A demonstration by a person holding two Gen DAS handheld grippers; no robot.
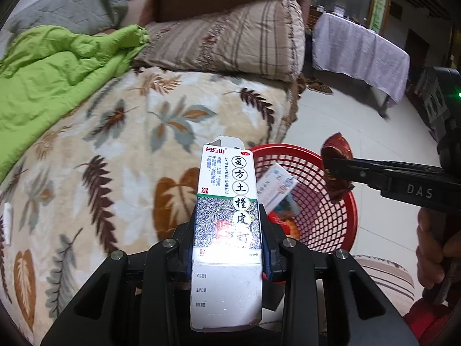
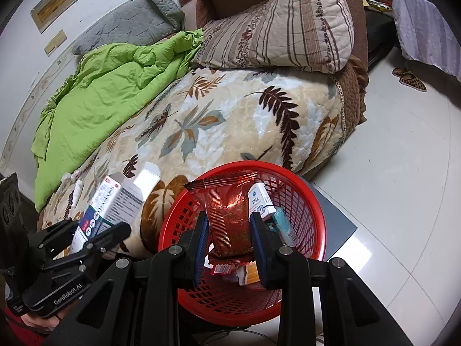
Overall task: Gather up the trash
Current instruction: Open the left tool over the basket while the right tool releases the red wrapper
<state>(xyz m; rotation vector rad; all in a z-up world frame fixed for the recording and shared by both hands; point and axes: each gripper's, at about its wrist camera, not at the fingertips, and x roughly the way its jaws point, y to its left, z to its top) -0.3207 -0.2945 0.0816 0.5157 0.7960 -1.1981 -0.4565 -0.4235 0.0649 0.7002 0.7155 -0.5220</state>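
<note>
Left gripper (image 1: 227, 248): jaws clamped on a medicine box (image 1: 227, 225), held over the bed's leaf-print blanket (image 1: 121, 150), just beside the basket.
Right gripper (image 2: 229, 239): jaws clamped on a red wrapper (image 2: 227, 216), held above the basket.
Basket (image 2: 314, 230): red, on the floor against the bed, holding a small white box (image 2: 260, 200) and other scraps.

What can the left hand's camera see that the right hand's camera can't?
Only the left wrist view shows the big printed front of the medicine box and a leafy stool.

Only the right wrist view shows wall plaques, a small white tube on the bed, and the red wrapper's flat face.

Both show the red basket, green quilt, striped pillow and both grippers: left gripper, right gripper.
</note>
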